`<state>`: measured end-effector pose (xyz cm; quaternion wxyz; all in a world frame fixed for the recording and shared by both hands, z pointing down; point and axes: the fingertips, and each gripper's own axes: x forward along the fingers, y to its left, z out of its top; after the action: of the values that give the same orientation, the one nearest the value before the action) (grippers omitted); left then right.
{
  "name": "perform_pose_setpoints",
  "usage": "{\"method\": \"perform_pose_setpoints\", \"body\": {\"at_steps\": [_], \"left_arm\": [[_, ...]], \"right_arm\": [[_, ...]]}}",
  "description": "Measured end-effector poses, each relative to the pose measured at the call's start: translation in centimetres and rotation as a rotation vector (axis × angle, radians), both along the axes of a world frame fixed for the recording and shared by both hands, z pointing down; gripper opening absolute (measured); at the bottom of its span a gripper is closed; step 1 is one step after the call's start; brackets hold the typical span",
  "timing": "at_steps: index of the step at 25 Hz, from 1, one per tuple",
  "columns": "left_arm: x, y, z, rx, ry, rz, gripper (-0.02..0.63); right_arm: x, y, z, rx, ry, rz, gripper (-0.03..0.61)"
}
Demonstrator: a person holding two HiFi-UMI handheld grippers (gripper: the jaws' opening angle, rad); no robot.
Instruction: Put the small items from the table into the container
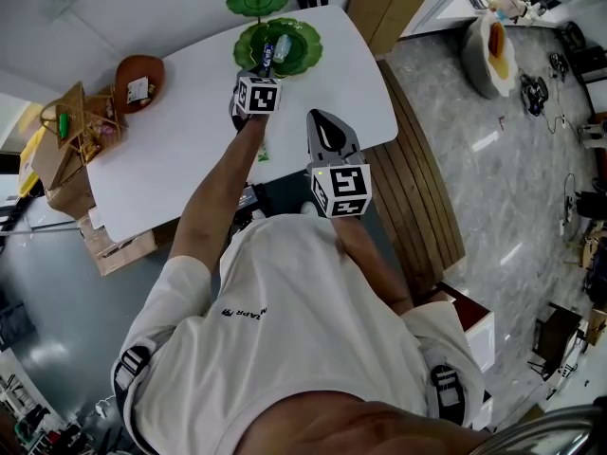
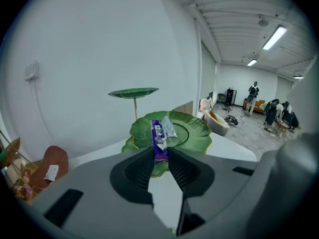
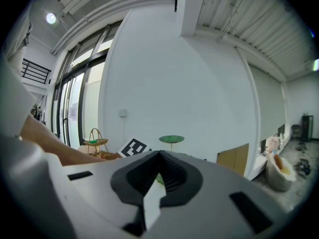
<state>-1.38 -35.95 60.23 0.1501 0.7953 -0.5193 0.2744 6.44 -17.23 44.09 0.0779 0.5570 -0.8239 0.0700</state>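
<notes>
Hovering over the green dish (image 2: 197, 131), left claw (image 2: 160, 154) pinches a purple packet (image 2: 158, 133); next, lower and release; right claw (image 3: 160, 154) is closed, empty.

White wall (image 2: 99, 44) meets seemingly marble floor (image 1: 512, 159) under strip light (image 2: 275, 38).

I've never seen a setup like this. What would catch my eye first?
Probably the left claw pinching a purple packet over a green leaf dish at the far end of the white table. After that, the right claw, which hangs shut over the table's near edge, close to the person.
</notes>
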Motion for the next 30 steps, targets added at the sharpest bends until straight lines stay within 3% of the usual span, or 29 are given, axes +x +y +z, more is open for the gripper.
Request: {"method": "perform_pose_setpoints", "body": {"at_steps": [17,24,30], "left_arm": [[0.4,0.1,-1.2,0.051,0.008,0.019,0.140],[-0.1,1.0,-2.9,0.089,0.041,-0.006,0.135],[-0.6,2.0,-3.5,0.111,0.052,-0.019,0.081]], "right_arm": [[-0.2,-1.0,0.3,-0.004,-0.007,-0.013,0.006],[-1.0,-0.6,0.2,-0.004,-0.007,-0.031,0.006],[-1.4,-0.2,0.3,0.000,-0.009,-0.044,0.006]]}}
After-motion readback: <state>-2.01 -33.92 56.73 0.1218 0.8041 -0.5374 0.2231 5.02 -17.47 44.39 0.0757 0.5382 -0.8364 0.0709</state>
